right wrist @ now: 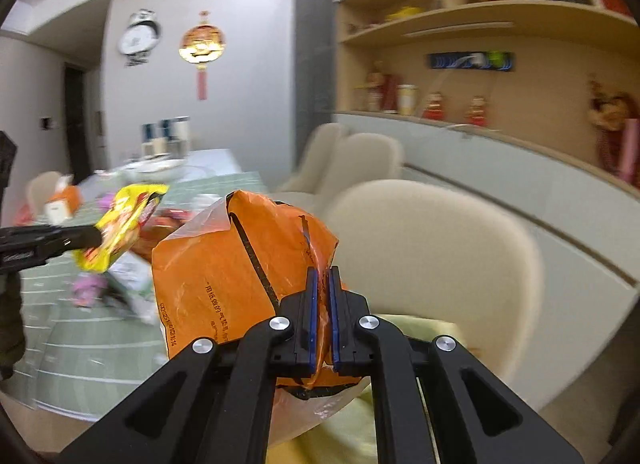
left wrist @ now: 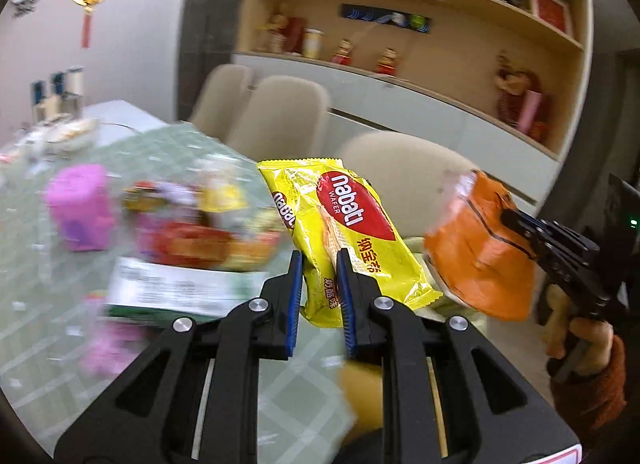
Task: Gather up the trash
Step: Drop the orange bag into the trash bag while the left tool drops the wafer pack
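My left gripper is shut on a yellow Nabati wafer wrapper and holds it in the air above the table edge. The wrapper also shows in the right wrist view, at the tip of the left gripper. My right gripper is shut on the edge of an orange plastic bag, held up beside the wrapper. In the left wrist view the orange bag hangs at the right from the right gripper.
A table with a green checked cloth carries blurred snack packets, a pink toy and a white-green box. Beige chairs stand at the table's right side. A sideboard with shelves lines the wall.
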Available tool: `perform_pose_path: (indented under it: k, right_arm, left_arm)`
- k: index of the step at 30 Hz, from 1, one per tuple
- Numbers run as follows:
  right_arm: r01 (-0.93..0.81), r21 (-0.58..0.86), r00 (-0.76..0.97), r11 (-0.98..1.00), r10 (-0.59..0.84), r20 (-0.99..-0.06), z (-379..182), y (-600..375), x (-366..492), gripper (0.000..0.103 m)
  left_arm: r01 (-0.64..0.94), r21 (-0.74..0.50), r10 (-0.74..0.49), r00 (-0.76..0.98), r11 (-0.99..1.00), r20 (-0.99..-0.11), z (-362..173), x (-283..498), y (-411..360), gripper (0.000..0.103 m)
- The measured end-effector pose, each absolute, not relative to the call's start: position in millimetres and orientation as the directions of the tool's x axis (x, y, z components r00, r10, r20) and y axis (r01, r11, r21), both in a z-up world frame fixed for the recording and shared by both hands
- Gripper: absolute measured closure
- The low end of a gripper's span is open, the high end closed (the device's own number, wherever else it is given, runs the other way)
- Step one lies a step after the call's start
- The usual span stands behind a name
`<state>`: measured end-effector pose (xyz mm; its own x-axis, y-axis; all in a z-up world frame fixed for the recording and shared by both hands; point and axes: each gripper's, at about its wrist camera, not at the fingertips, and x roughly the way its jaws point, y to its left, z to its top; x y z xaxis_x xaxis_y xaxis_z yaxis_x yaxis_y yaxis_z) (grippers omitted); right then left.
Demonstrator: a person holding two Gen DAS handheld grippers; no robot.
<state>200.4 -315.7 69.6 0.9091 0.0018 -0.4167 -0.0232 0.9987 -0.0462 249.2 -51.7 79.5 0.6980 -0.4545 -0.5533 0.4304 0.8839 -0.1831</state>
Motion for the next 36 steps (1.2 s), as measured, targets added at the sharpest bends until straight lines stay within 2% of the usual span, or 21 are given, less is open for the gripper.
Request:
perform_pose_path:
  k: [7,12,16,22,27,30,33,35,36]
  right_arm:
    - [0.175,-0.088,0.874,0.981,-0.196,-0.444,44.0,-391.4,213.2,0.096]
    - [0.179,-0.093,0.835,0.979,-0.201,-0.513,0.5,-406.0,245.3,0.096]
    - [0.149,-0.186,0.784,0.971,-0.231,-0.576,-41.7,-397.7,283.4,0.096]
    - [0.015,-0.141,0.652,0.99,-0.117,-0.749,-100.3,-389.0,305.7,0.096]
    - [-0.042,-0.141,0.61,0.989,-0.086,-0.787,-111.6,-384.6,296.2,0.096]
    - [-0.018,-0.062,0.631,0.998,-0.036,-0.775,-105.4,-397.1,287.5,0.096]
    - [0.009,0.01,0.681,1.0,0.001,-0.732,-94.0,-413.3,273.4,0.091]
    - [0.0,0.058,0.716,0.998,0.041,-0.697,-85.2,-422.0,260.3,0.075]
    - [-0.003,0.078,0.729,0.997,0.056,-0.682,-81.3,-425.6,253.7,0.072]
  left_arm:
    - [0.504,-0.256,-0.546,0.595,0.825,-0.59,48.3,261.6,-127.6,0.086]
    - [0.501,-0.276,-0.547,0.546,0.82,-0.635,25.5,274.8,-146.1,0.086]
    - [0.473,-0.288,-0.532,0.54,0.833,-0.652,16.4,287.3,-146.8,0.086]
    - [0.456,-0.319,-0.541,0.532,0.831,-0.651,4.5,295.8,-143.4,0.086]
    - [0.468,-0.33,-0.553,0.5,0.82,-0.666,-10.3,300.8,-161.6,0.086]
    - [0.479,-0.339,-0.564,0.472,0.809,-0.678,-21.3,301.3,-174.9,0.086]
    - [0.495,-0.333,-0.566,0.455,0.803,-0.688,-32.1,301.4,-188.9,0.086]
    - [0.501,-0.333,-0.566,0.44,0.799,-0.697,-40.0,301.9,-199.2,0.086]
    - [0.504,-0.334,-0.567,0.429,0.796,-0.703,-45.5,302.4,-205.3,0.086]
